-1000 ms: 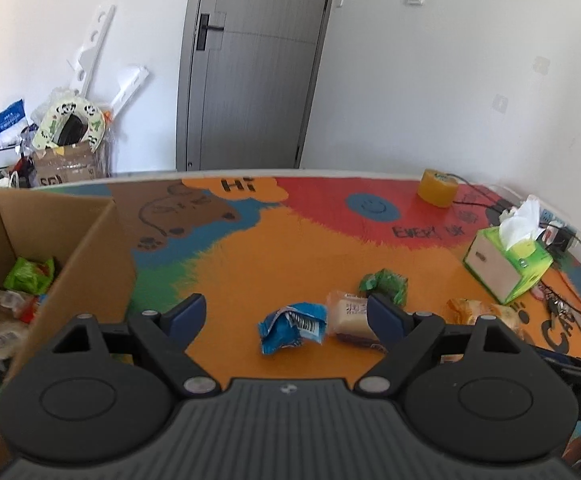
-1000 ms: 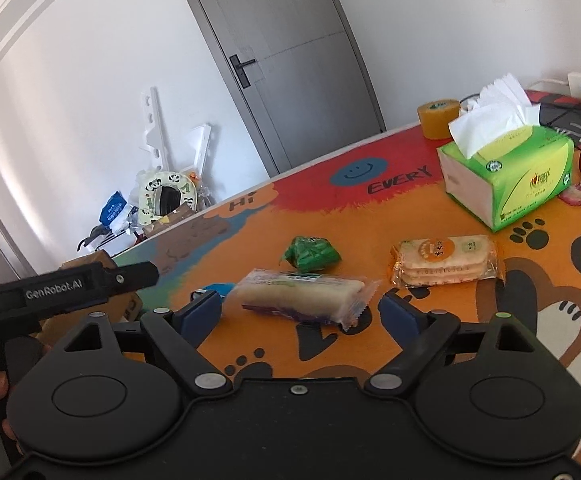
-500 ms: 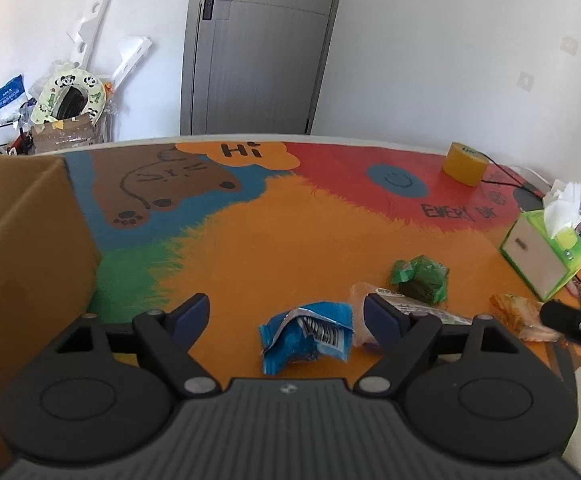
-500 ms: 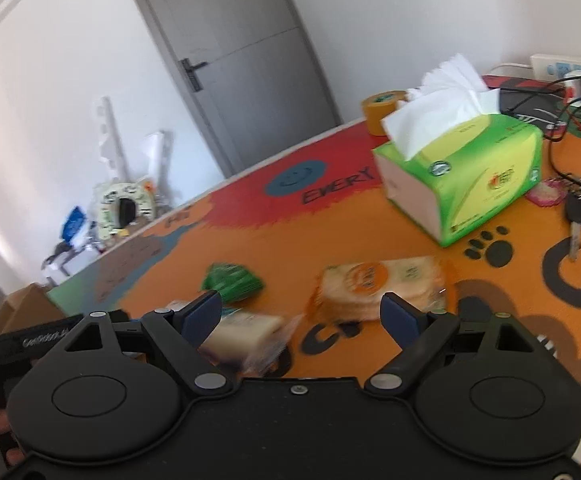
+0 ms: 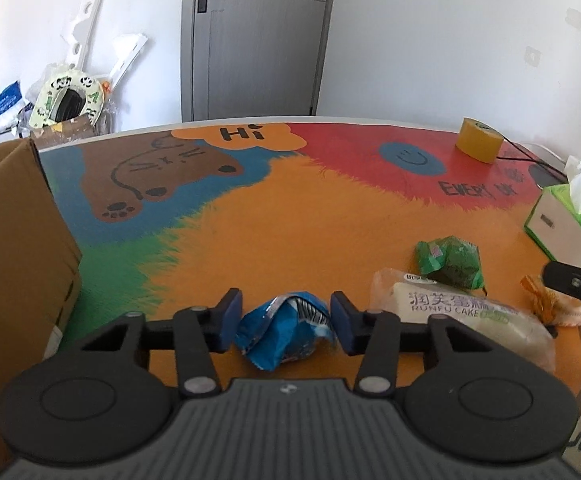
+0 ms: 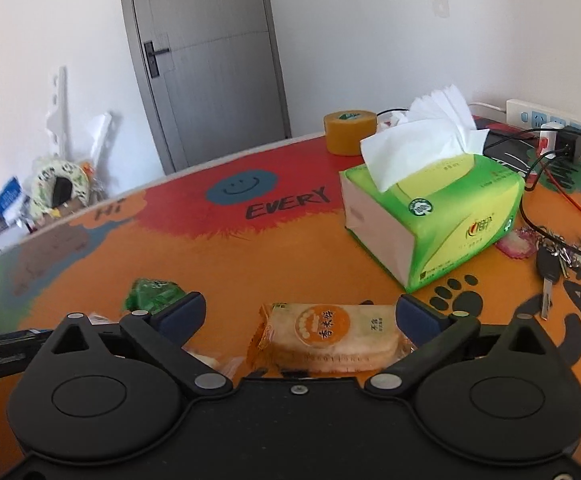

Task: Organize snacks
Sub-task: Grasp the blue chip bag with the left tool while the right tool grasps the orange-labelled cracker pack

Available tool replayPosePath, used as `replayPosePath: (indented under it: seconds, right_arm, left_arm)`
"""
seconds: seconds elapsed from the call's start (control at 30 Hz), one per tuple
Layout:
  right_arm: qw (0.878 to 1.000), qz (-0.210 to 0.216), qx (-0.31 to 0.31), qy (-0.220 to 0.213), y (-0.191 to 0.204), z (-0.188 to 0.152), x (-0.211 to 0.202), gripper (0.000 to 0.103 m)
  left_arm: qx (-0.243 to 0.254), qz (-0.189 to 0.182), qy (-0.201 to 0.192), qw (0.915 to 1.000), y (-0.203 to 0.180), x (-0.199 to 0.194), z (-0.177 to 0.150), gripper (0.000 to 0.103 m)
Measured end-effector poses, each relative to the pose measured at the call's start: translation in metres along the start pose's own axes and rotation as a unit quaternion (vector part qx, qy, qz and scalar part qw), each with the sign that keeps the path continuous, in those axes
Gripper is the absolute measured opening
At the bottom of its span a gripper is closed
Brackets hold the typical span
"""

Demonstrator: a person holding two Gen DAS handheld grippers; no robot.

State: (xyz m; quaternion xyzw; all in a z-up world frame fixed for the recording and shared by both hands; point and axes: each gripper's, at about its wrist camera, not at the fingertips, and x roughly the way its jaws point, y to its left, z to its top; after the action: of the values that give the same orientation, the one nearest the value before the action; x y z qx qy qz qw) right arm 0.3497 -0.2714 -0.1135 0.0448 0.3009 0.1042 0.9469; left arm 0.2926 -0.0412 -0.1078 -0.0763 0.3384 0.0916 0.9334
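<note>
A crumpled blue snack packet [image 5: 282,336] lies on the colourful table mat [image 5: 290,220], between the pads of my left gripper [image 5: 285,316]. Its jaws are closing, and both pads touch the packet's sides. To its right lie a clear-wrapped cake [image 5: 450,312] and a green packet [image 5: 450,260]. My right gripper [image 6: 300,312] is opening wide around an orange rice-cracker packet [image 6: 326,336], which rests on the mat, and its pads are not pressing on it. The green packet [image 6: 150,292] lies off to the left of that gripper.
A cardboard box [image 5: 14,240] stands at the left edge of the table. A green tissue box [image 6: 442,216], a roll of yellow tape [image 6: 348,132], keys [image 6: 550,260] and cables fill the right side. A grey door is behind the table.
My left gripper dropped down over the blue packet and its jaws narrowed onto it. My right gripper swung from the cake to the orange cracker packet and spread wider.
</note>
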Motion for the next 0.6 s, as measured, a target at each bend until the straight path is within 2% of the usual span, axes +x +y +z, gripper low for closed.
replayPosePath:
  seconds: [0.17, 0.27, 0.4, 0.47, 0.6]
  right_arm:
    - [0.999, -0.032, -0.033, 0.000, 0.012, -0.002, 0.012, 0.103]
    - [0.997, -0.055, -0.054, 0.010, 0.018, -0.001, 0.017, 0.103]
    - [0.997, -0.075, -0.026, 0.009, 0.009, 0.002, 0.014, 0.103]
    - [0.997, -0.070, -0.024, 0.011, 0.006, 0.003, 0.014, 0.103]
    - [0.996, -0.081, -0.025, 0.031, -0.001, -0.003, 0.026, 0.102]
  left_arm:
    - [0.010, -0.016, -0.008, 0.9998, 0.006, -0.002, -0.003, 0.046]
    - [0.008, -0.014, -0.008, 0.9998, 0.009, -0.003, -0.003, 0.039]
    - [-0.009, -0.016, -0.004, 0.9998, 0.015, -0.005, -0.001, 0.037]
    - [-0.008, -0.019, -0.003, 0.9998, 0.016, -0.006, -0.001, 0.036]
    - [-0.026, -0.024, 0.000, 0.9994, 0.022, -0.007, 0.001, 0.036]
